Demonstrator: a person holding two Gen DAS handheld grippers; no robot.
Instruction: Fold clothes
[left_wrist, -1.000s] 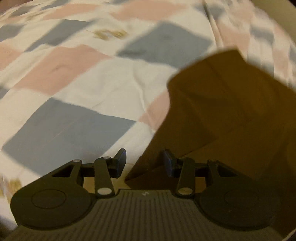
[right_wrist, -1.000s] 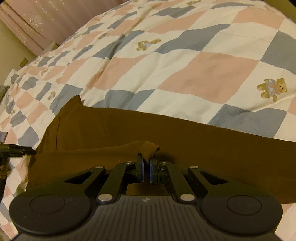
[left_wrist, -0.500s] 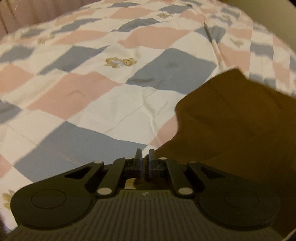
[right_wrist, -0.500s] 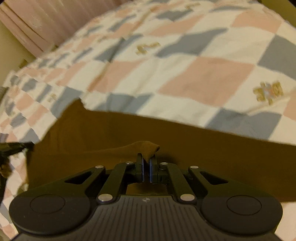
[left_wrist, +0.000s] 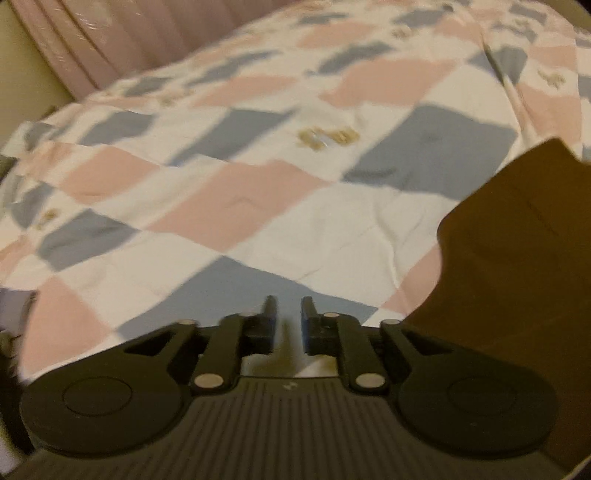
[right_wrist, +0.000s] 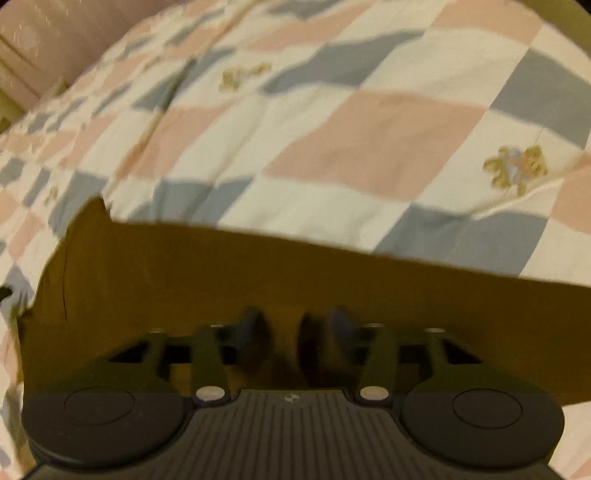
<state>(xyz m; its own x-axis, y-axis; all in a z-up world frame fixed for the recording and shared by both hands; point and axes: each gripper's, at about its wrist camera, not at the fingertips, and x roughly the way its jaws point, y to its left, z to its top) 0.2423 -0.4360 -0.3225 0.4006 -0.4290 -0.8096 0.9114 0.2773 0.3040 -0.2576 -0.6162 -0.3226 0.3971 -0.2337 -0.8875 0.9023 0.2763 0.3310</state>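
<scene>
Quilt (left_wrist: 258, 206); both jaws parted, empty.

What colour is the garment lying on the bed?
Dark brown garment, plain; clearest in the right wrist view.

Both tools look alike: the left gripper (left_wrist: 288, 317) and right gripper (right_wrist: 291, 332) are matte black, with ribbed bodies, round discs at each side, silver screws on the linkages, and a small pale logo.
</scene>
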